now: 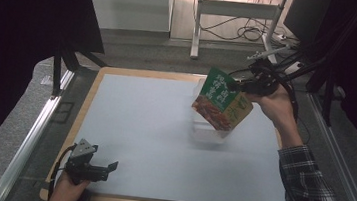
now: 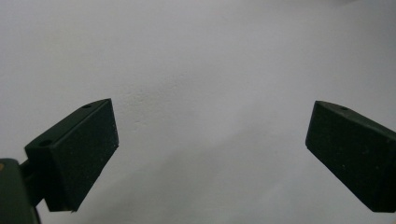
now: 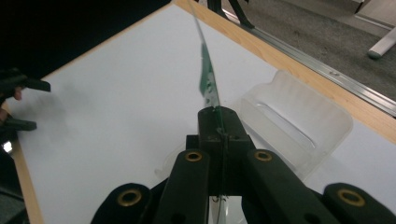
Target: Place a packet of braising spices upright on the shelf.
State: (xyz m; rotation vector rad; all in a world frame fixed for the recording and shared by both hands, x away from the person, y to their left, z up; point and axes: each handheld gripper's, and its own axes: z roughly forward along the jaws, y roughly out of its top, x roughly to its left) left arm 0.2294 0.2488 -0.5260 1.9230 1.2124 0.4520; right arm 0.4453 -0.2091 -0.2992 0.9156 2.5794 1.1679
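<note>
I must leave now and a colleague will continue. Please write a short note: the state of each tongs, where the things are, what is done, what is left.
Right tongs: shut on the flat green printed food packet, held in the air above the clear plastic container.
Left tongs: open, hold nothing, low over the white table near its front left corner.
Done: packet picked up.
Left: probably lower the packet into the container and release.

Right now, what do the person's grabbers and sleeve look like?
Both are black. The left gripper has two wedge-shaped pads, a grey three-cornered plate and a black cable. The right gripper has brass-ringed holes. The sleeve is dark plaid.
</note>
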